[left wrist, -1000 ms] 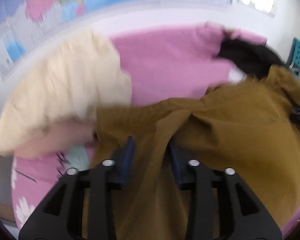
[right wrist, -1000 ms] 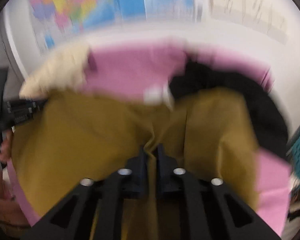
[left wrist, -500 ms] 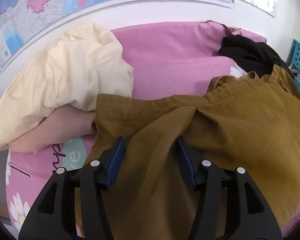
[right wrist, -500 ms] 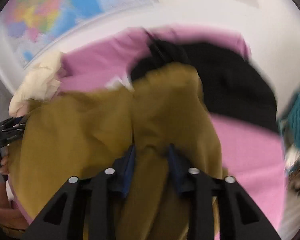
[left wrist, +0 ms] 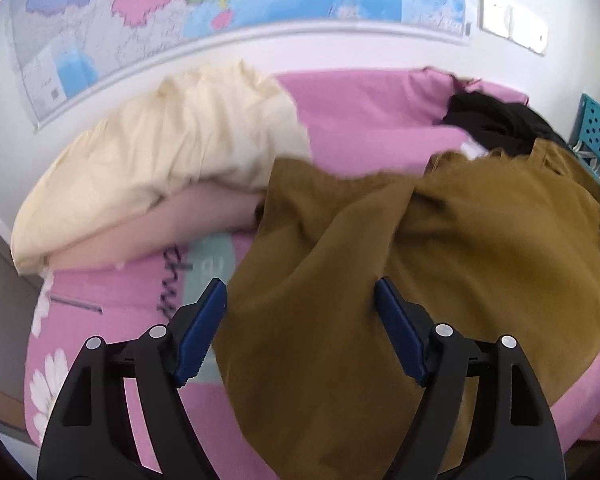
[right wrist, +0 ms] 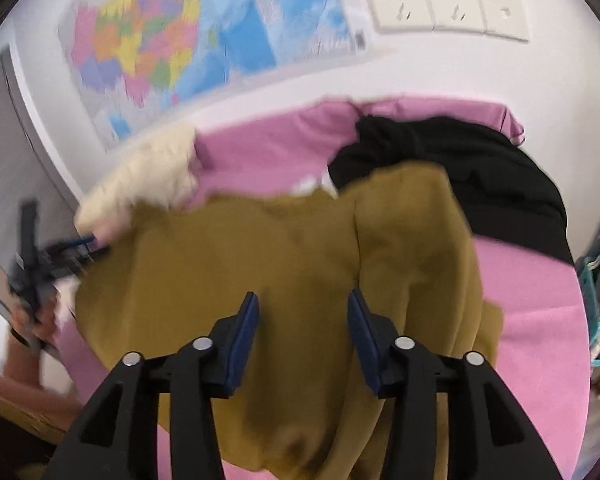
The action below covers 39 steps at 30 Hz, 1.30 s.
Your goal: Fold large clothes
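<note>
Both wrist views look steeply down, sharing the brown garment [left wrist: 380, 280].

My two views were bright and evenly lit, with soft daylight and no hard shadows or glare. Both bulged like fisheyes, with dark corners and a bent wall map [left wrist: 204, 4]. Motion blur smeared the right view most, softening the brown garment [right wrist: 300, 248], while the wall sockets [right wrist: 446, 10] stayed fairly crisp.

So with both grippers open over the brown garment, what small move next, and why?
Probably draw both back and regrip an edge: the left gripper and right gripper have just been opening, pads clear, and the brown garment lies rumpled on the pink bedding.
</note>
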Tool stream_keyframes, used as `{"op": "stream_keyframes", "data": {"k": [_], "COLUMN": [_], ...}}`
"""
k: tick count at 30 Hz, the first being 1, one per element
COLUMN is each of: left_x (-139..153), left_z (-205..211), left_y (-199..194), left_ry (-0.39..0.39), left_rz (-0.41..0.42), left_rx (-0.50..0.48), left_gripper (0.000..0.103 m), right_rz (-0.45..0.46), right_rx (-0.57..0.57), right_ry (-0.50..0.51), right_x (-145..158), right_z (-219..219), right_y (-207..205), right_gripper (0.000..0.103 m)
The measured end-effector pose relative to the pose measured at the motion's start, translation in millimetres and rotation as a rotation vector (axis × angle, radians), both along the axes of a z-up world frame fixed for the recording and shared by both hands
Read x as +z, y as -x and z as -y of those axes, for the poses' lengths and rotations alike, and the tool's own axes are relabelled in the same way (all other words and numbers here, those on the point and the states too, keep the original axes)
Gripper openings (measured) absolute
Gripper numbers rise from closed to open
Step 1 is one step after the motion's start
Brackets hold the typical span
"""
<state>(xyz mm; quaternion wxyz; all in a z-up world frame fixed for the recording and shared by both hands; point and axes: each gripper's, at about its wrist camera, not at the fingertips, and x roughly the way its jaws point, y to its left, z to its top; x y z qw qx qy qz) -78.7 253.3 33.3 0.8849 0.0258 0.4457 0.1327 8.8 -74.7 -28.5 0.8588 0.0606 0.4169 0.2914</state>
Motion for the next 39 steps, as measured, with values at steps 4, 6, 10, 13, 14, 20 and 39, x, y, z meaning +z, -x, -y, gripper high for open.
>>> {"op": "stream_keyframes", "data": {"k": [4, 6, 10, 13, 14, 20, 39], "left_x": [-13.0, -12.7, -10.8, -8.7, -7.9, -4.5, -19.5], "left_z": [-4.1, -2.4, 3.1, 7.4, 8.2, 4.7, 13.6], "left_y": [-0.9, 0.7, 3.7, 7.2, 8.9, 21.1, 116.7], "left_ry": [0.025, 0.020, -0.010, -0.033, -0.036, -0.012, 0.436], "left_rz": [-0.013, -0.008, -0.008, -0.004, -0.002, 0.010, -0.034], "left_rx": [0.018, 0.028, 0.036, 0.043, 0.045, 0.075, -0.133], "left_gripper": [0.081, 0.081, 0.080, 0.080, 0.080, 0.080, 0.080], "right_rz": [-0.052, -0.043, -0.019, 0.003, 0.013, 0.002, -0.355], "right_rx": [-0.019, -0.026, -0.036, -0.028, -0.025, 0.003, -0.102], "right_ry": [-0.106, -0.089, -0.115, -0.136, -0.141, -0.118, -0.597], "right_x": [-13.8, -7.7, 6.6, 17.1, 20.5, 14.6, -34.3], "right_z": [12.6, 10.5, 12.6, 15.1, 14.9, 3.3, 73.5], "right_y": [-6.4, -4.3, 7.7, 16.6, 20.4, 32.5, 94.7], "right_gripper": [0.046, 0.047, 0.051, 0.051, 0.051, 0.053, 0.073]}}
